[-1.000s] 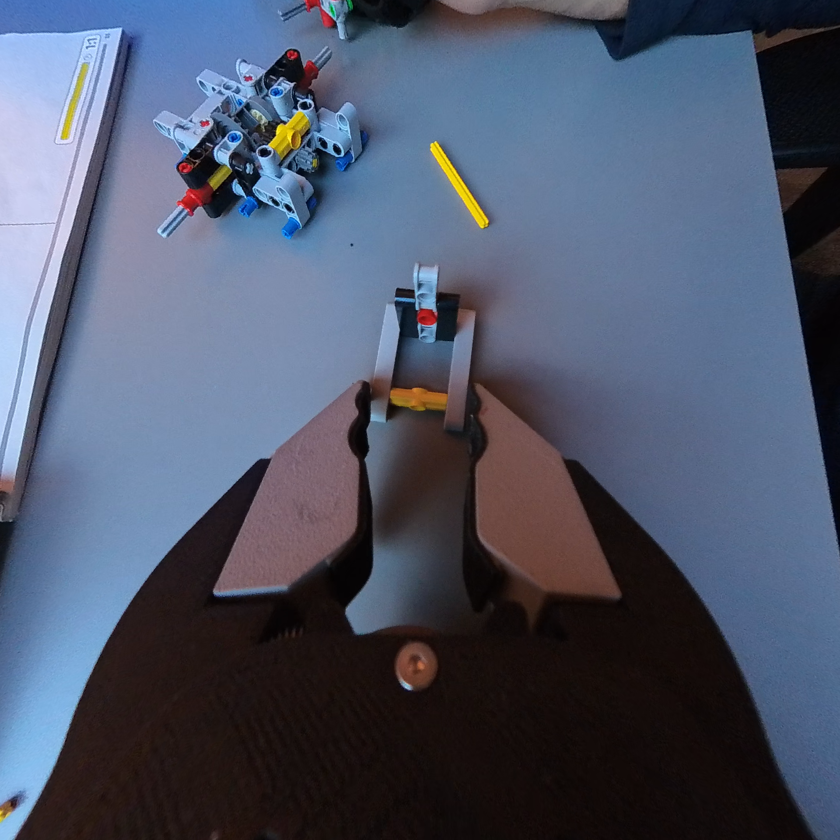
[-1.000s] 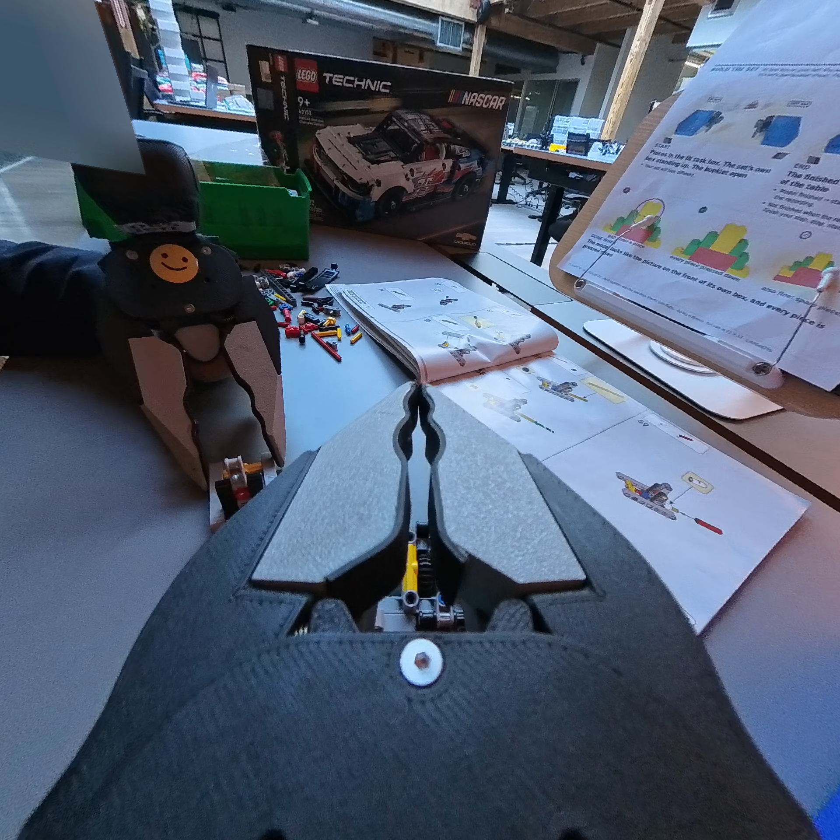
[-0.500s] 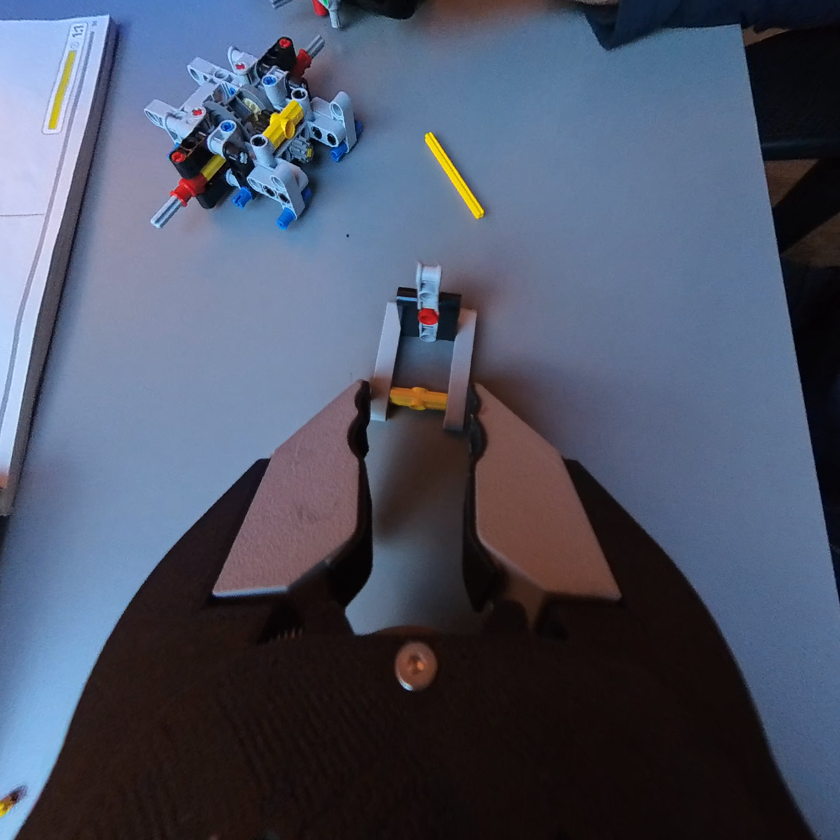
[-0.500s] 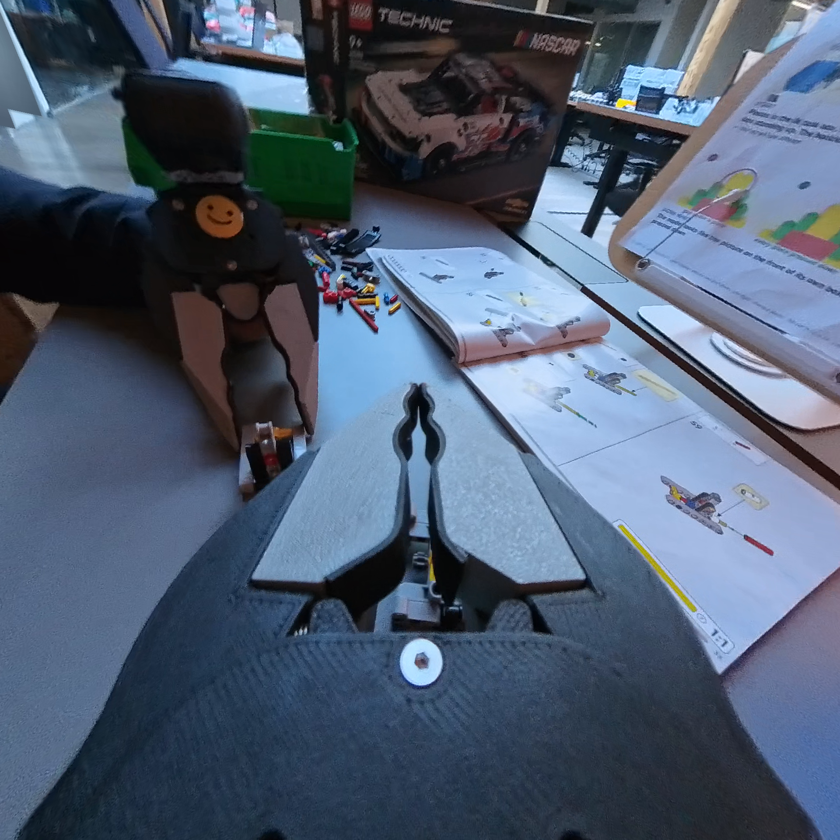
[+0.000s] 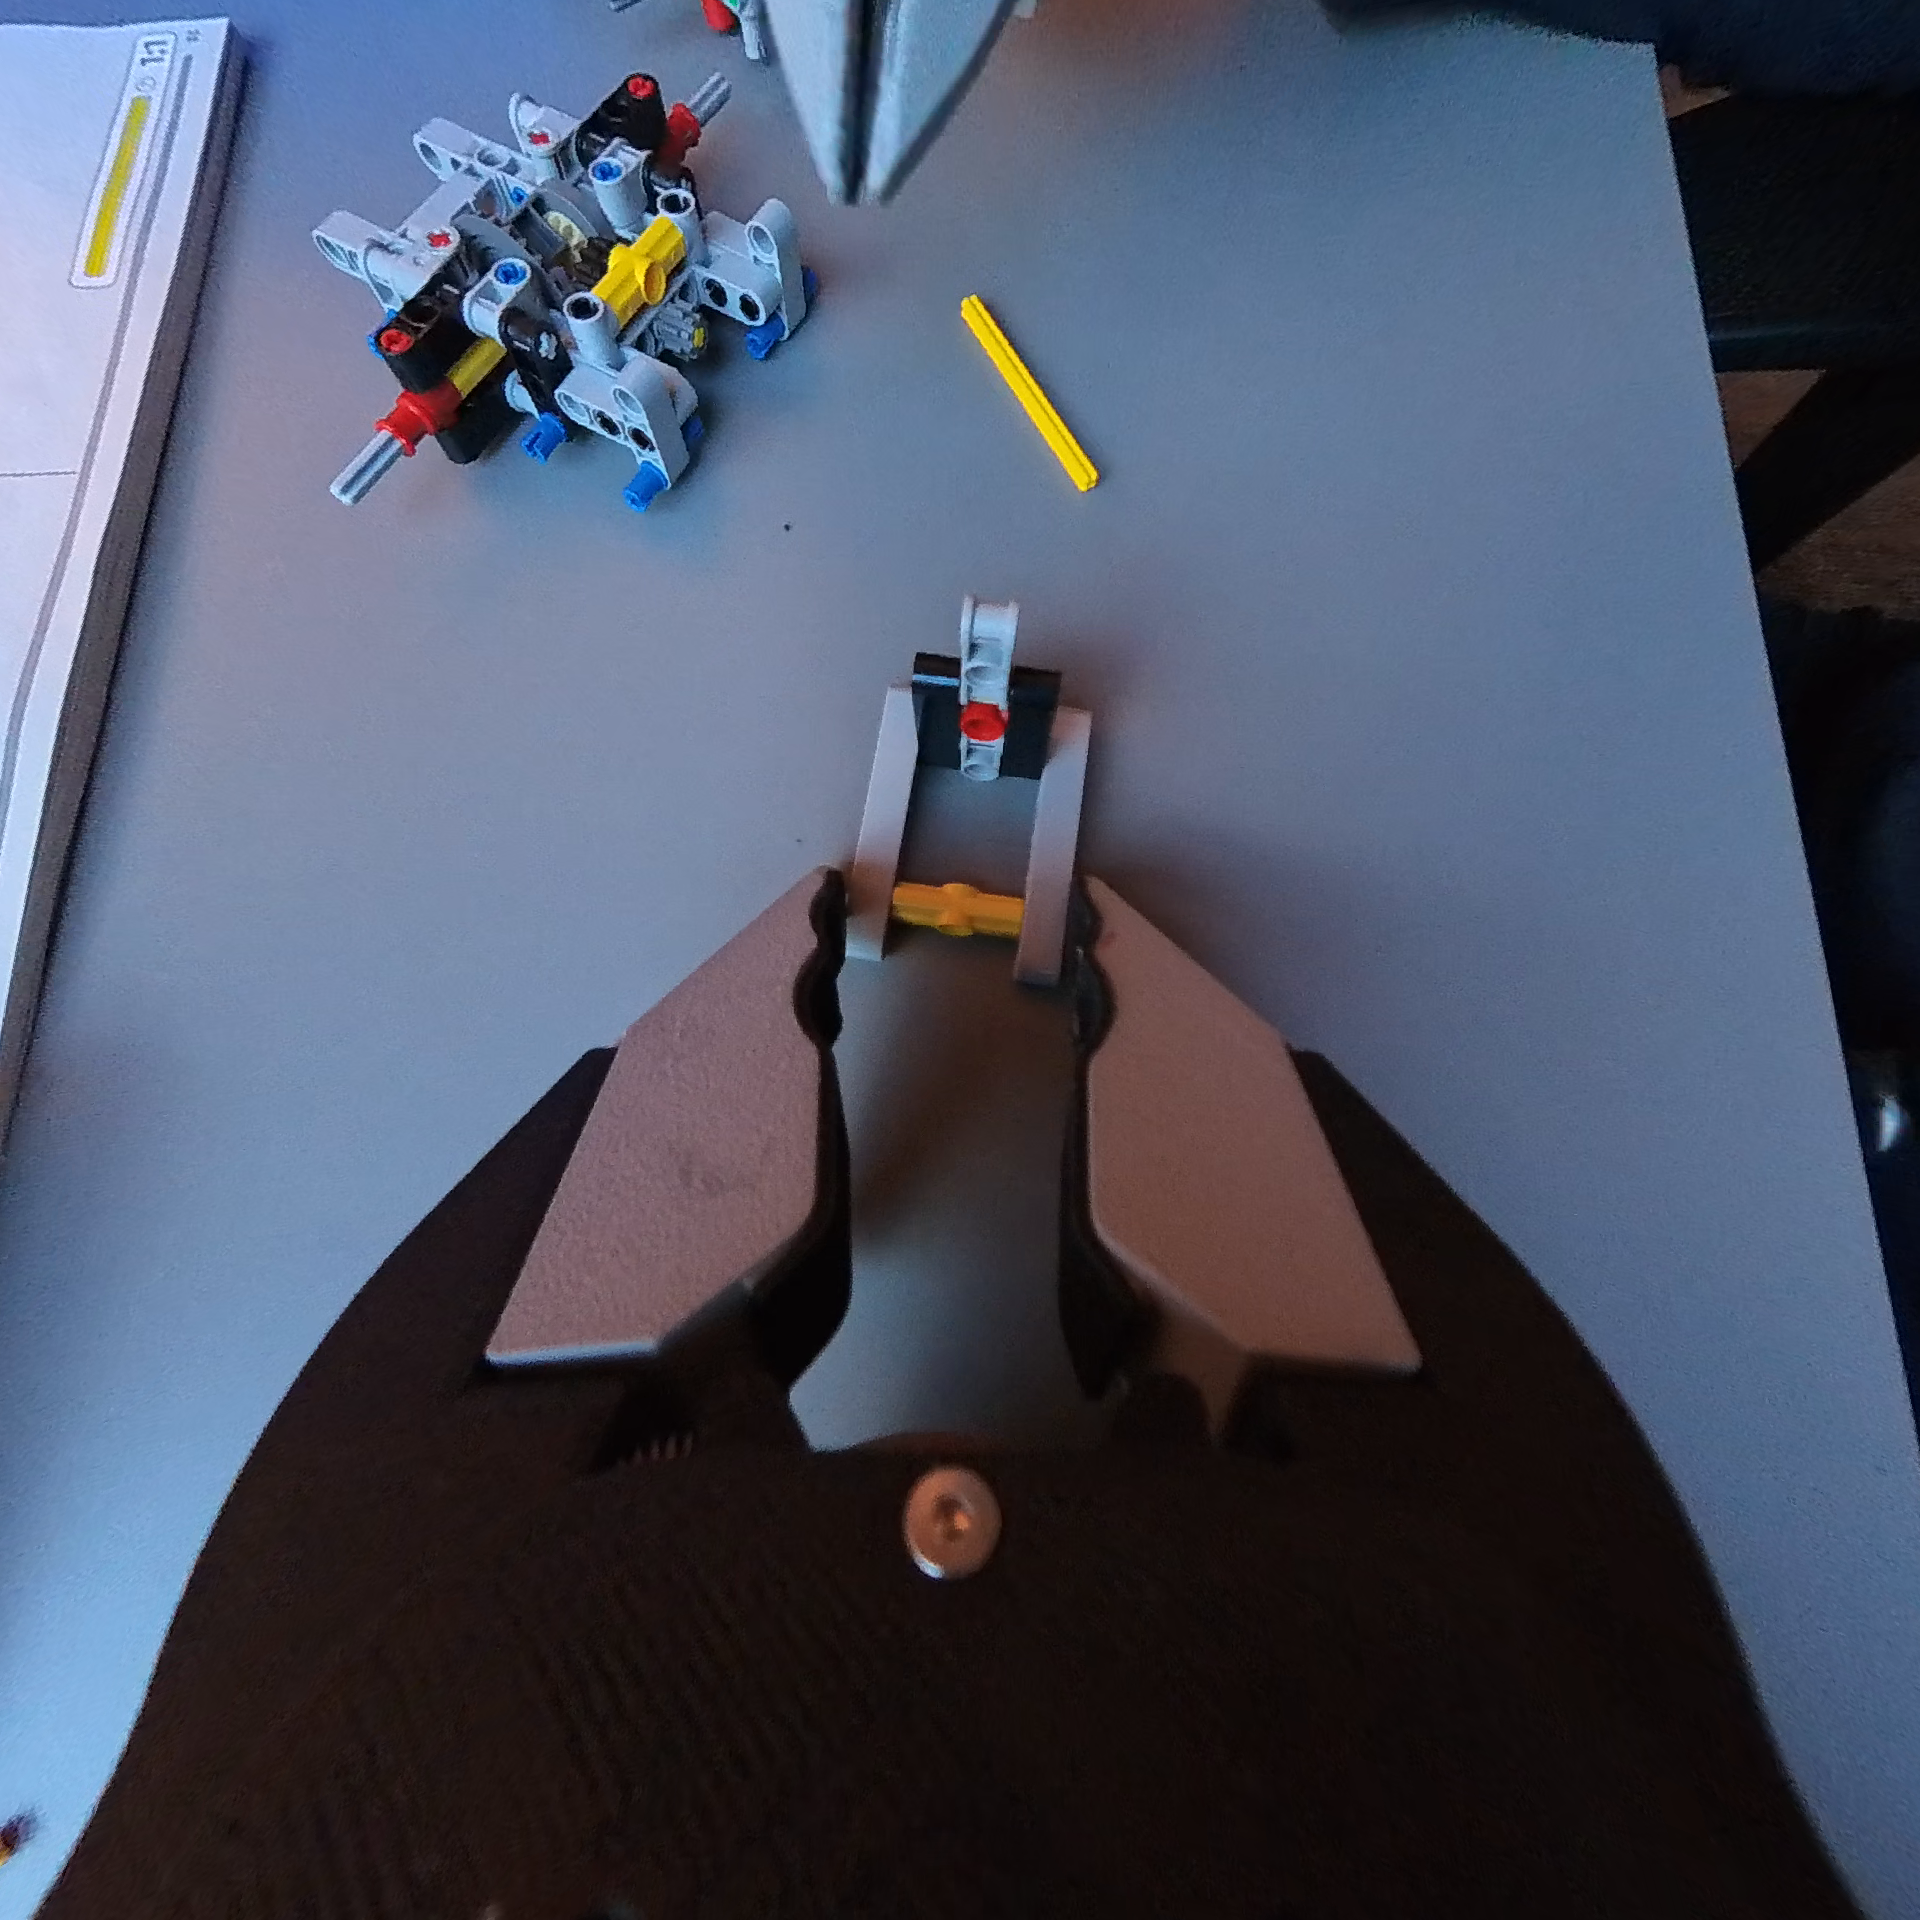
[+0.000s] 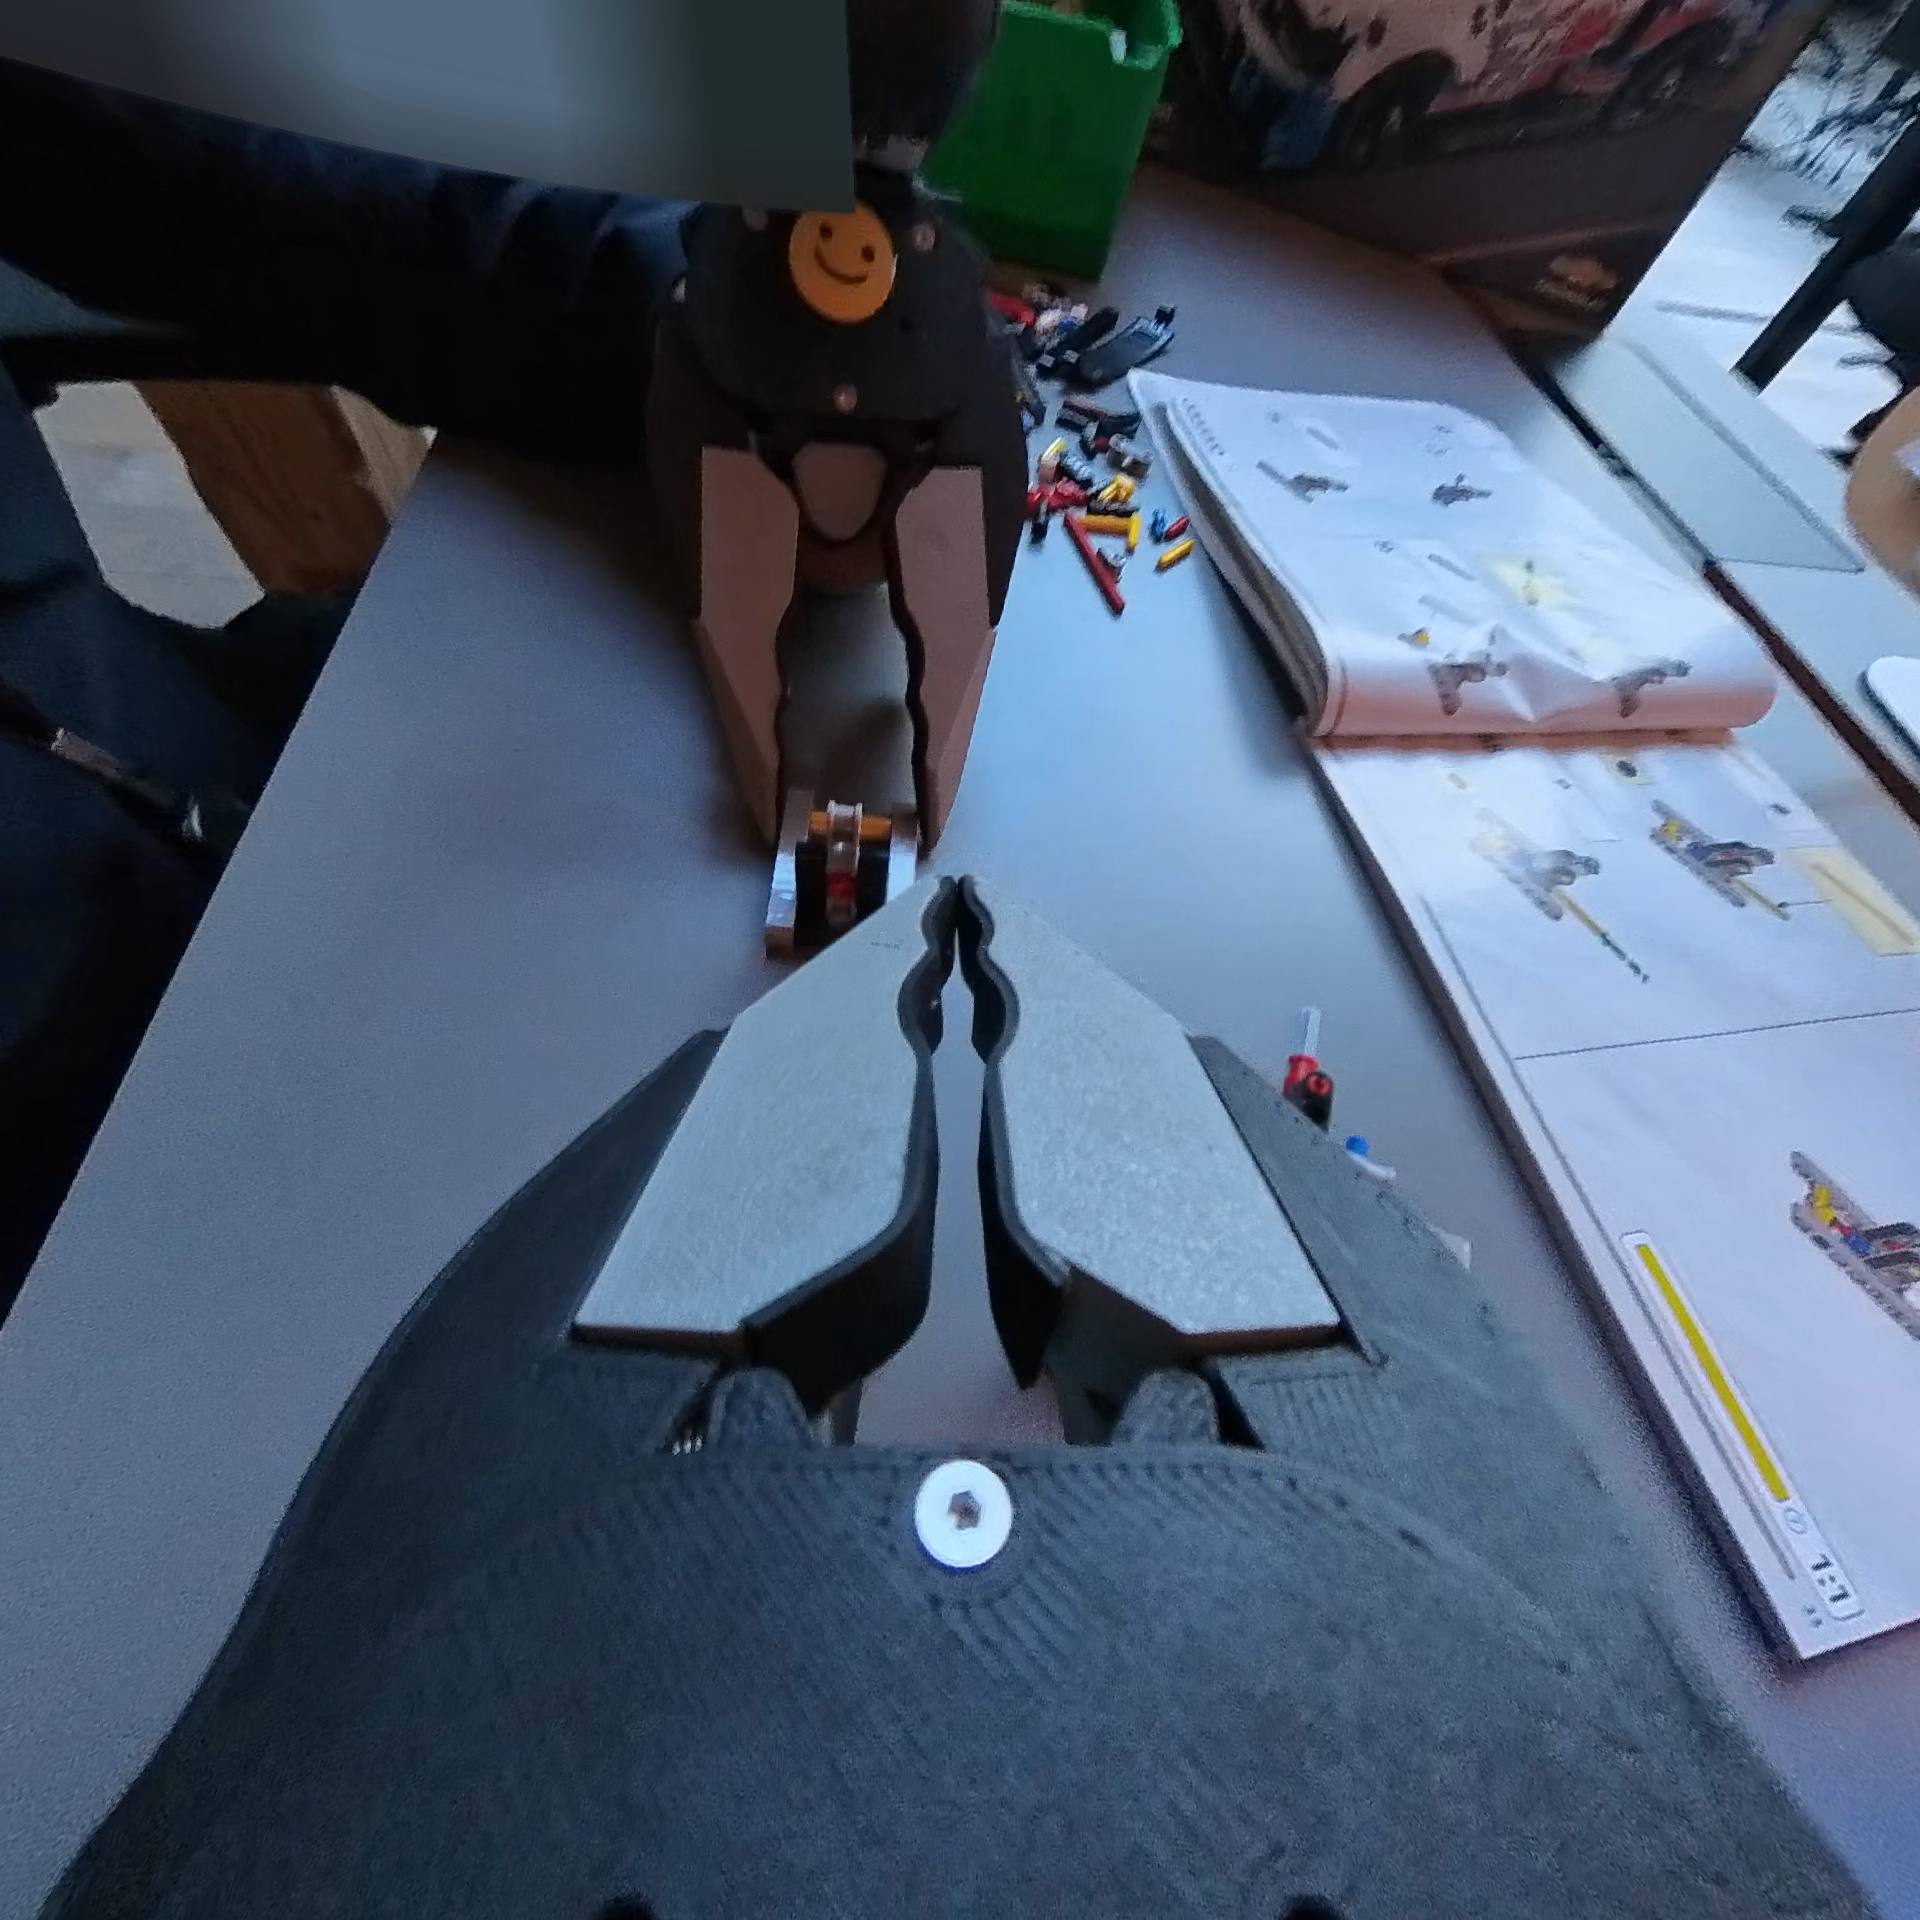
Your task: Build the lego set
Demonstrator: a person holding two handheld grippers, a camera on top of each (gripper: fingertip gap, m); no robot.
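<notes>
Grey table (image 5: 1351, 623) – brick assembly (image 5: 561, 312), yellow axle (image 5: 1027, 393), booklet (image 6: 1662, 1039)

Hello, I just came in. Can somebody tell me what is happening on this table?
A person works with two hand-held grippers on a grey table. The left gripper has its jaws closed on a small grey brick frame with a yellow crosspiece. The right gripper is shut and empty, its tips close to that frame. A bigger brick assembly, a yellow axle and an open instruction booklet lie nearby.

Right claw swings down toward the held frame

The shut right claw (image 6: 956, 894) has dipped from facing the far boxes to the counter (image 6: 520, 727), its tips now entering the left wrist view's top edge, just short of the small grey frame (image 5: 971, 821).
</notes>
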